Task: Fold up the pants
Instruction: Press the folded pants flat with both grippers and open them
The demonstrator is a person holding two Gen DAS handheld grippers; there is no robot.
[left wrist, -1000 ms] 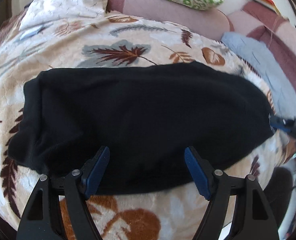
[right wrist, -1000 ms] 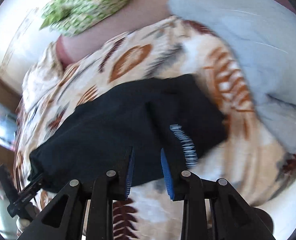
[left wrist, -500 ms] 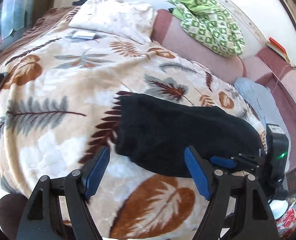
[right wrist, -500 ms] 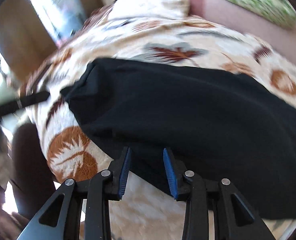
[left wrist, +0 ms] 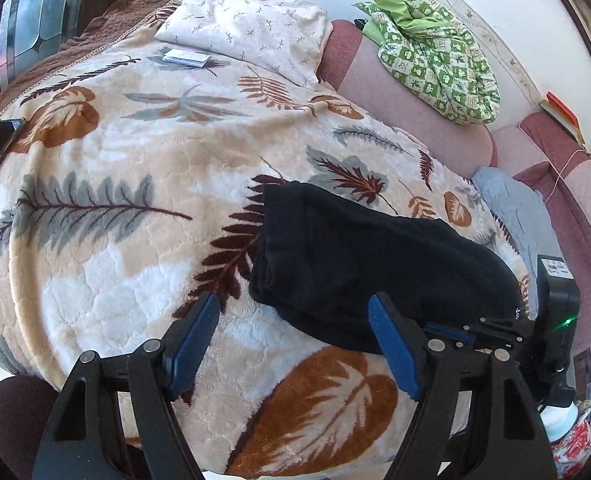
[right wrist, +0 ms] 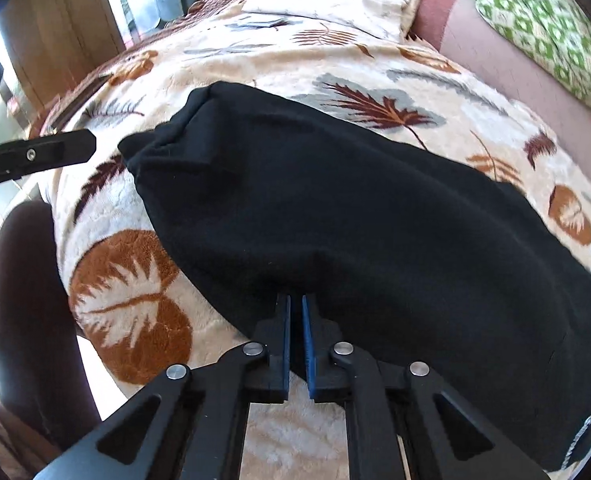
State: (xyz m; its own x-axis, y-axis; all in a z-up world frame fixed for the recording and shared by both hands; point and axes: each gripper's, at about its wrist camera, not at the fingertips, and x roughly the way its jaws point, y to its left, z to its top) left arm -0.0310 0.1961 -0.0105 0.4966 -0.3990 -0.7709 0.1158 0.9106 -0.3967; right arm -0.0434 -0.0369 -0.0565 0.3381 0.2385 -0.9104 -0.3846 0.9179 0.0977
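pinching black pants (right wrist: 355,216) on leaf blanket (left wrist: 115,200), right gripper (right wrist: 296,312) jaws narrow; left gripper (left wrist: 293,336) jaws wide.

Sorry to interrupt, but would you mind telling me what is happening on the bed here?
A person with a handheld claw in each hand is folding black fleece pants on a leaf-patterned plush blanket. The pants lie in a compact folded bundle. The right claw is closed at the bundle's near edge, apparently pinching the fabric. The left claw is open and holds nothing, hovering over the blanket beside the bundle's end.
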